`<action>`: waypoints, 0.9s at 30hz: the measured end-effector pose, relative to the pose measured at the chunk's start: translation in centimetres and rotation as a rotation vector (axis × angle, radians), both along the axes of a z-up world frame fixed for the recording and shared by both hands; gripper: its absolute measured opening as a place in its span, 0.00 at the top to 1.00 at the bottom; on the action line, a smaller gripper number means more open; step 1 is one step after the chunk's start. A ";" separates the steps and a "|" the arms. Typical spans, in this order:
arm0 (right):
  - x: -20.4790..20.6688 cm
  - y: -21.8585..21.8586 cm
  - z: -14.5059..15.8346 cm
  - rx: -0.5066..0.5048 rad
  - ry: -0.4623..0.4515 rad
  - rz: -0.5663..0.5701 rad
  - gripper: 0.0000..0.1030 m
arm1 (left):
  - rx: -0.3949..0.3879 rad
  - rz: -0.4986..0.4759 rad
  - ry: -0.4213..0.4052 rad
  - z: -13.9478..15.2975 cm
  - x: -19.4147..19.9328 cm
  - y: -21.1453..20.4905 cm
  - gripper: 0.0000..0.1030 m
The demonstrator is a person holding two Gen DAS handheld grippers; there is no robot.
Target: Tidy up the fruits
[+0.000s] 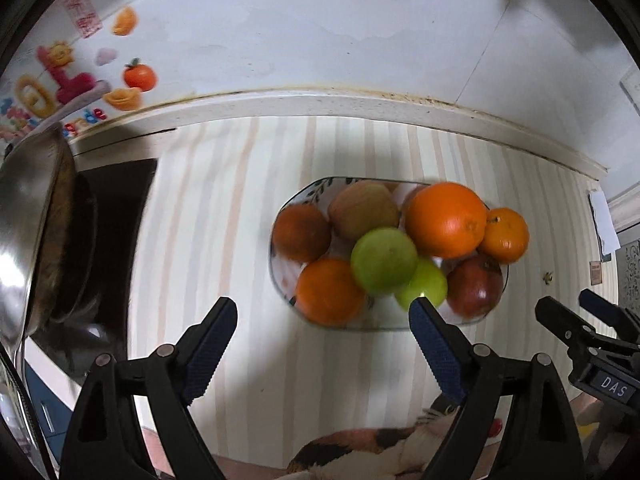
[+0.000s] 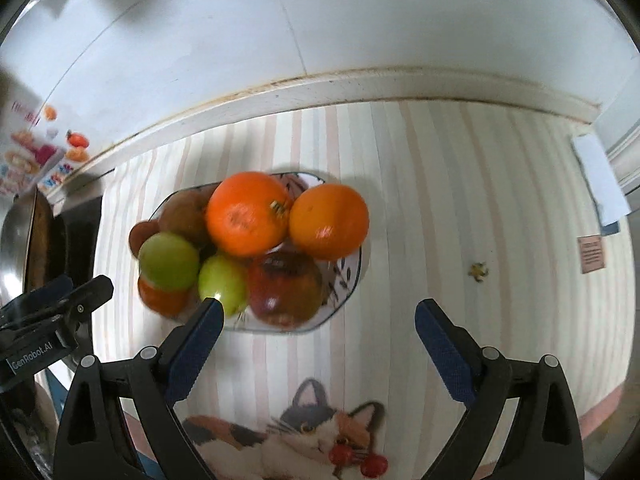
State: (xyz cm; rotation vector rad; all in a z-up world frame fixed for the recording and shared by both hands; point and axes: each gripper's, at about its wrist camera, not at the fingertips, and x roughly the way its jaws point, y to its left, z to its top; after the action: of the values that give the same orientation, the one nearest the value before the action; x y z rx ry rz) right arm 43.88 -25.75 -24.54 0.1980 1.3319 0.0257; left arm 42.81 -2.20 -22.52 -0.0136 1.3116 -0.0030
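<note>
A patterned plate [image 1: 286, 200] on a striped mat holds a pile of fruit: several oranges [image 1: 446, 220], two green apples [image 1: 384, 261], a red apple [image 1: 474, 286] and a brownish fruit [image 1: 363, 209]. My left gripper [image 1: 323, 308] is open and empty, just in front of the plate. In the right wrist view the same plate [image 2: 347, 280] carries oranges [image 2: 249, 213], green apples [image 2: 169, 260] and the red apple [image 2: 285, 288]. My right gripper [image 2: 318, 312] is open and empty, in front of the plate's right end. Each gripper shows in the other's view.
A steel pan [image 1: 28, 216] on a dark stove [image 1: 120, 208] stands at the left. The striped mat [image 2: 460, 200] has a cat print [image 2: 304, 432] at its near edge. A tiled wall with stickers [image 1: 80, 76] runs behind. A white paper [image 2: 598, 178] lies far right.
</note>
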 end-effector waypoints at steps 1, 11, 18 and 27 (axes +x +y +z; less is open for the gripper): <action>-0.6 0.3 0.5 -0.012 -0.009 0.004 0.04 | 0.000 0.002 -0.007 0.1 -0.5 0.0 0.15; -6.0 2.4 5.8 -0.078 -0.120 0.011 0.04 | -0.011 -0.004 -0.101 4.0 -6.4 0.1 0.15; -9.7 2.8 9.8 -0.085 -0.189 0.016 0.04 | -0.040 -0.027 -0.158 7.4 -9.4 0.0 0.15; -14.0 3.6 14.4 -0.080 -0.263 0.031 0.04 | -0.050 -0.054 -0.217 11.0 -13.0 -0.2 0.15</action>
State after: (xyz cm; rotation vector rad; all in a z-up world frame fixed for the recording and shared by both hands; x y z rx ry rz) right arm 29.84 -22.15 -10.12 0.1018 1.0714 0.0235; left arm 29.81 -2.43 -11.51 -0.0194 1.0940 -0.0815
